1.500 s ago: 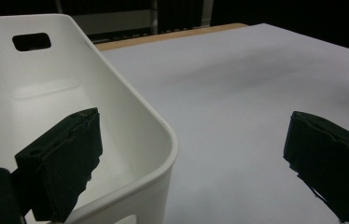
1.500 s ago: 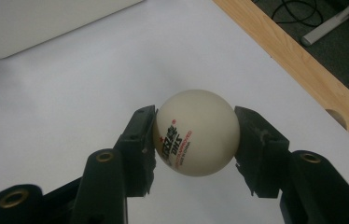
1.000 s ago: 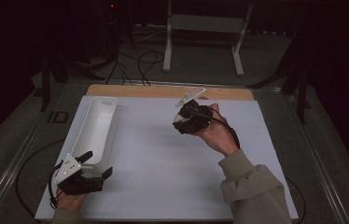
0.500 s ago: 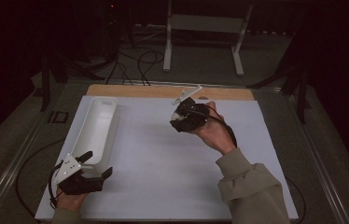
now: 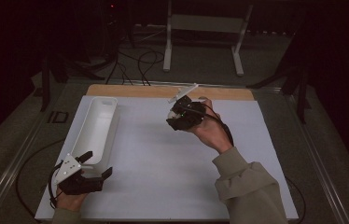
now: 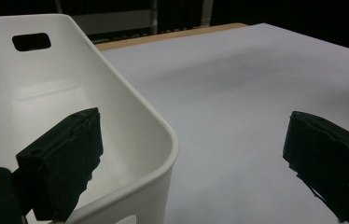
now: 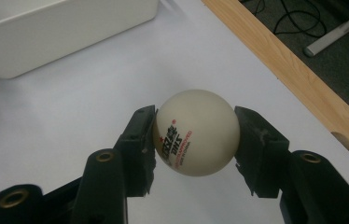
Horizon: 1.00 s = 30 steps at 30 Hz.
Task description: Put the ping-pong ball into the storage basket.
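Note:
A cream table-tennis ball [image 7: 196, 133] with red and black print is clamped between the jaws of my right gripper [image 7: 196, 135], held above the white table top. From the high view that right gripper [image 5: 183, 114] hovers over the middle back of the table, tilted toward the left. A long white bin [image 5: 95, 128] lies along the left side. My left gripper [image 5: 99, 165] rests at the bin's near end, open, with one jaw over the bin's inside [image 6: 37, 107] and the other over the table. Nothing is between its jaws.
A wooden strip [image 5: 163, 91] runs along the table's far edge. Beyond it stand a metal frame [image 5: 205, 37] and cables on the floor. Bare white table surface [image 5: 154, 163] lies between the two grippers.
My right gripper with the ball has drifted slightly left and forward. The left gripper has stayed in place.

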Tool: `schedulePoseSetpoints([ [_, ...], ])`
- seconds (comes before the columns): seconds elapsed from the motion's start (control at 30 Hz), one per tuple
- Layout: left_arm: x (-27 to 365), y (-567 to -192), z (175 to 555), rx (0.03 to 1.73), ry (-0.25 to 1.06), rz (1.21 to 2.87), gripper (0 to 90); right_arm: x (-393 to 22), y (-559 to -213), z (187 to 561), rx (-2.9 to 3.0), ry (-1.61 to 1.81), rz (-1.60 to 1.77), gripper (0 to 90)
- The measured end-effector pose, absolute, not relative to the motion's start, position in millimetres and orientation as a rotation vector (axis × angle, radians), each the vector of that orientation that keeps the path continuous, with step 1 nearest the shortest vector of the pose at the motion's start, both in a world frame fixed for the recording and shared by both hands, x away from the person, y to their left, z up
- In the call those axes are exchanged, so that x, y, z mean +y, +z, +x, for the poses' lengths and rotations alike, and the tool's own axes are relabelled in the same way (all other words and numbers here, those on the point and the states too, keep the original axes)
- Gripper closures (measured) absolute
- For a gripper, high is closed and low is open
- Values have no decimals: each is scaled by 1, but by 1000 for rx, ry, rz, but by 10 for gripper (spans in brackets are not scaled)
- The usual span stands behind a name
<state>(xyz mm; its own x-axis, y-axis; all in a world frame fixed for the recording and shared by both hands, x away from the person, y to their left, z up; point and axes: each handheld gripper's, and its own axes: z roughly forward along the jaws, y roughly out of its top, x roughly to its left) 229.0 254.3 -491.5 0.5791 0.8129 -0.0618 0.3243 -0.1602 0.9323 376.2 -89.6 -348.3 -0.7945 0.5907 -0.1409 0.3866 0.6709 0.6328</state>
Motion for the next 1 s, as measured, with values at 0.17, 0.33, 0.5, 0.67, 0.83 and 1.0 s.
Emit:
schedulePoseSetpoints([
  [0.17,254,-492,229,944,569,1738,54,-88,-347,378,2552,862,762,500],
  [0.33,254,-492,229,943,568,1738,54,-85,-345,378,2550,867,769,500],
  [0.5,254,-492,229,944,568,1739,54,-83,-345,379,2546,869,772,500],
  [0.67,254,-492,229,943,568,1739,54,-80,-344,379,2547,874,764,501],
  [0.83,254,-492,229,943,567,1739,54,-77,-342,379,2548,880,758,501],
  [1.0,254,-492,229,942,567,1739,55,-74,-340,379,2549,877,743,500],
])
